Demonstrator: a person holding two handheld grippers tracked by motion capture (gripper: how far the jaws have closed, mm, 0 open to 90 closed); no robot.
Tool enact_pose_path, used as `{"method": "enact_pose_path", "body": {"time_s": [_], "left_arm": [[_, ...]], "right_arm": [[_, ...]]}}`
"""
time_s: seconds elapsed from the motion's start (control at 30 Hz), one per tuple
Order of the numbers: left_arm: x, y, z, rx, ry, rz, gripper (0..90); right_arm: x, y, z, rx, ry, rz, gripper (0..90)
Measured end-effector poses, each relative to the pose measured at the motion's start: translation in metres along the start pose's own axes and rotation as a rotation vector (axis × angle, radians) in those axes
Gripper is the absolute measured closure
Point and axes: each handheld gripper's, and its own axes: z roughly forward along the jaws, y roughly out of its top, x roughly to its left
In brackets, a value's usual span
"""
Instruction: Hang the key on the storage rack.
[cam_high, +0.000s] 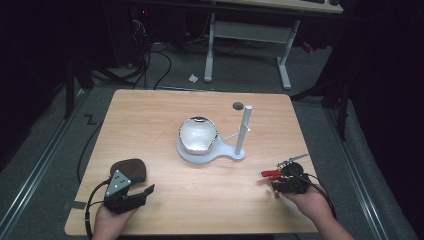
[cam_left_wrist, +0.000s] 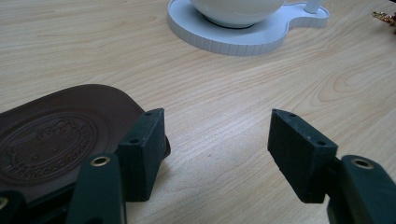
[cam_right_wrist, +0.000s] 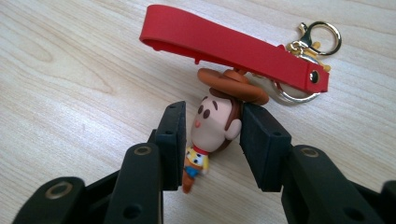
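Between the right gripper (cam_right_wrist: 212, 133) fingers (cam_right_wrist: 173, 140), a cowboy keychain (cam_right_wrist: 215, 126), clamped.

The left hand-held gripper (cam_left_wrist: 217, 149) stands with jaws wide apart over bare counter (cam_left_wrist: 233, 107). A brown embossed leather pad (cam_left_wrist: 56, 135) lies lower left; a white stand base (cam_left_wrist: 243, 35) sits at the top.
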Motion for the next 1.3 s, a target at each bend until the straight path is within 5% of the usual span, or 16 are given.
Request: {"method": "enact_pose_path", "body": {"time_s": [1.3], "left_arm": [[0.001,-0.001,0.0,0.005,0.002,-0.004,37.0]], "right_arm": [[0.004,0.006,0.015,0.005,0.032,-0.008,63.9]]}}
